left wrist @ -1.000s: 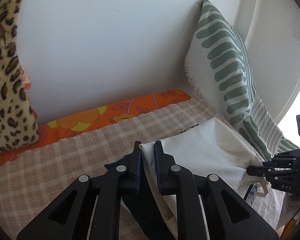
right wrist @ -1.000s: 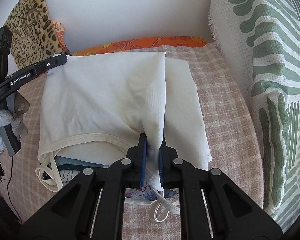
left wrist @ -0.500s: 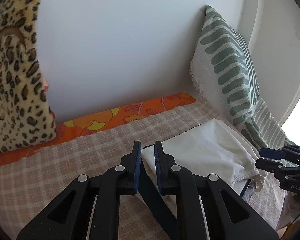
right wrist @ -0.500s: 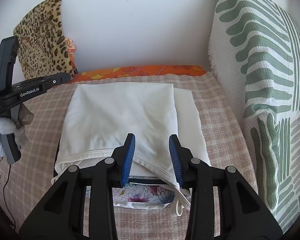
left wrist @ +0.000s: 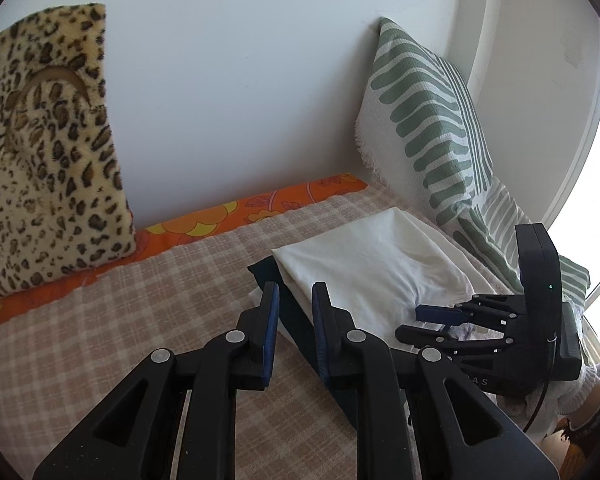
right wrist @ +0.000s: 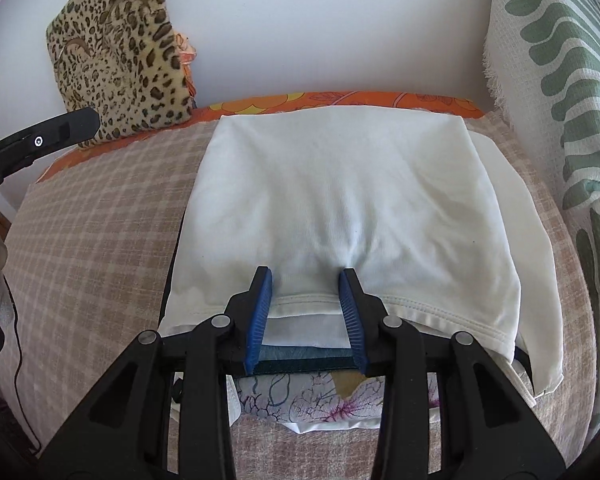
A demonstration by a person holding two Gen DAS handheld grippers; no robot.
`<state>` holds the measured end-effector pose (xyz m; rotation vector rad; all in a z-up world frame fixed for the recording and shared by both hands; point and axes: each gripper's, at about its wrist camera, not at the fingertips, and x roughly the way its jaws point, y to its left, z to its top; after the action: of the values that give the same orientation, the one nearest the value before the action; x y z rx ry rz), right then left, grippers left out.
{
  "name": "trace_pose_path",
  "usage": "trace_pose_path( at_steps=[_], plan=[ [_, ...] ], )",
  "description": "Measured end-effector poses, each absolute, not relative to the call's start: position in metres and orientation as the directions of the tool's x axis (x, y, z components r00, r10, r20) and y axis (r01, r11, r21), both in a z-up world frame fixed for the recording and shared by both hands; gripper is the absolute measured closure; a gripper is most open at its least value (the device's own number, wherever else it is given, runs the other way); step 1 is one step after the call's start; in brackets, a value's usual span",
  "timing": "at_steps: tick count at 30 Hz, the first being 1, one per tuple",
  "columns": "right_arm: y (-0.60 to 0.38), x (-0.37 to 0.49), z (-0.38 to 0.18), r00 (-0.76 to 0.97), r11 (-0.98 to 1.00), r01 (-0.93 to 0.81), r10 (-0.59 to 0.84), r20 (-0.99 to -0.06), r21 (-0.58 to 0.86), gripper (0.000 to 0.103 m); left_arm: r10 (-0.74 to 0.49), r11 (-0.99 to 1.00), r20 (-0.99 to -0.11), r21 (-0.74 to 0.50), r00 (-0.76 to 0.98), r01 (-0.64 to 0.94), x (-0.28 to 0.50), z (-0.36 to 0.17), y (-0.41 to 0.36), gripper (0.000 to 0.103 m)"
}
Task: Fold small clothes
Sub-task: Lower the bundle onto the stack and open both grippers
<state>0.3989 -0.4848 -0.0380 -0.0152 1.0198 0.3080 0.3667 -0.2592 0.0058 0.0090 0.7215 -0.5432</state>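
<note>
A folded white garment (right wrist: 340, 200) lies flat on top of a pile of folded clothes on the checked bed cover (right wrist: 92, 240); it also shows in the left wrist view (left wrist: 372, 256). Under it lie a dark blue piece (right wrist: 300, 362) and a floral piece (right wrist: 312, 400). My right gripper (right wrist: 306, 280) is open, its fingertips resting on the white garment's near hem. My left gripper (left wrist: 294, 292) is open and empty, just left of the pile's left edge (left wrist: 284, 304). The right gripper also shows in the left wrist view (left wrist: 432, 324).
A leopard-print cushion (left wrist: 40, 152) leans on the wall at the left. A green-striped cushion (left wrist: 432, 128) stands at the right, close to the pile. An orange floral sheet (left wrist: 220, 216) runs along the wall. The bed edge lies near the left gripper's cable (right wrist: 16, 320).
Both grippers let go of the white garment and opened. The garment dropped flat onto the pile. The left gripper pulled back to the left, and the right gripper moved toward the near hem.
</note>
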Motion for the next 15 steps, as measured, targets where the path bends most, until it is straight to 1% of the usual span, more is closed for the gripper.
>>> trace_pose_path(
  at_steps=[2, 3, 4, 9, 13, 15],
  plan=[
    [-0.489, 0.395, -0.034, 0.486, 0.957, -0.245, 0.261, -0.834, 0.156, 0.065, -0.466, 0.862, -0.626, -0.162, 0.626, 0.48, 0.353, 0.01, -0.256, 0.071],
    [-0.49, 0.393, -0.032, 0.485, 0.957, -0.24, 0.264, -0.834, 0.163, 0.065, -0.459, 0.865, -0.619, -0.148, 0.637, 0.479, 0.346, 0.013, -0.255, 0.057],
    [-0.491, 0.389, -0.03, 0.485, 0.956, -0.24, 0.268, -0.832, 0.168, 0.065, -0.455, 0.866, -0.61, -0.135, 0.649, 0.481, 0.339, 0.017, -0.254, 0.051],
    [-0.484, 0.37, -0.017, 0.5, 0.959, -0.241, 0.256, -0.827, 0.151, 0.065, -0.482, 0.851, -0.588, -0.138, 0.65, 0.506, 0.308, 0.031, -0.247, 0.05],
    [-0.48, 0.352, -0.002, 0.524, 0.961, -0.228, 0.258, -0.812, 0.158, 0.065, -0.492, 0.846, -0.571, -0.136, 0.657, 0.515, 0.286, 0.04, -0.24, 0.041],
    [-0.478, 0.342, 0.005, 0.533, 0.962, -0.227, 0.253, -0.807, 0.152, 0.065, -0.495, 0.844, -0.565, -0.134, 0.66, 0.519, 0.276, 0.042, -0.236, 0.04]
  ],
)
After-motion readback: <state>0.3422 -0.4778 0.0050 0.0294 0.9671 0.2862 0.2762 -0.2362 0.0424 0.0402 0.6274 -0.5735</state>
